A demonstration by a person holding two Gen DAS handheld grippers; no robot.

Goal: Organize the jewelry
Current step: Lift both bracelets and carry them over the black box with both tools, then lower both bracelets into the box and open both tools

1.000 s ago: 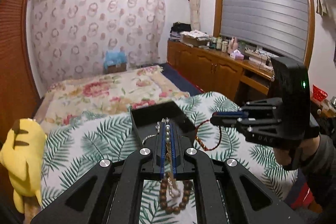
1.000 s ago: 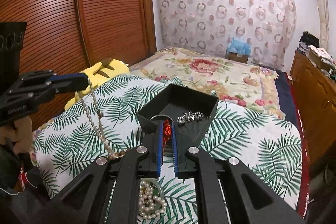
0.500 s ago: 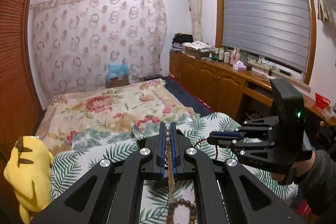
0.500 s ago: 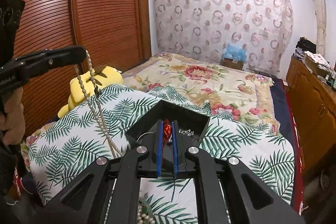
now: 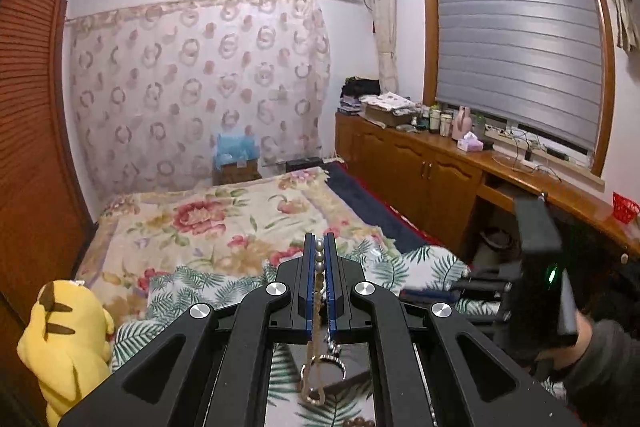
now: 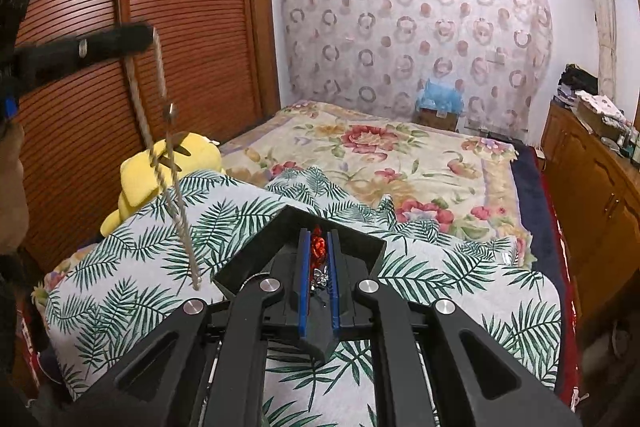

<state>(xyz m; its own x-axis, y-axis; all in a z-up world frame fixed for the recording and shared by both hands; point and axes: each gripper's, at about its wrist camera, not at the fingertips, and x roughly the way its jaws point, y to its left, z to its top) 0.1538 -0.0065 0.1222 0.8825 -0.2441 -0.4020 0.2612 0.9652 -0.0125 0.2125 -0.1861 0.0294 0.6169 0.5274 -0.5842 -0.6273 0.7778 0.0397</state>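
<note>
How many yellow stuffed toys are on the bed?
1. The yellow plush toy sits at the bed's edge near the wooden wardrobe, beside the palm-leaf blanket; the right wrist view shows the same toy. Others might be hidden.

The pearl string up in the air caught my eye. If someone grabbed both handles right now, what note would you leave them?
Left gripper: shut on the pearl necklace, which hangs above the palm-leaf blanket.
Right gripper: shut on the red bead piece, over the black tray.
Done: silver jewelry seems to lie in the tray.
Left: lower both pieces into the tray; brown beads lie on the blanket.
</note>
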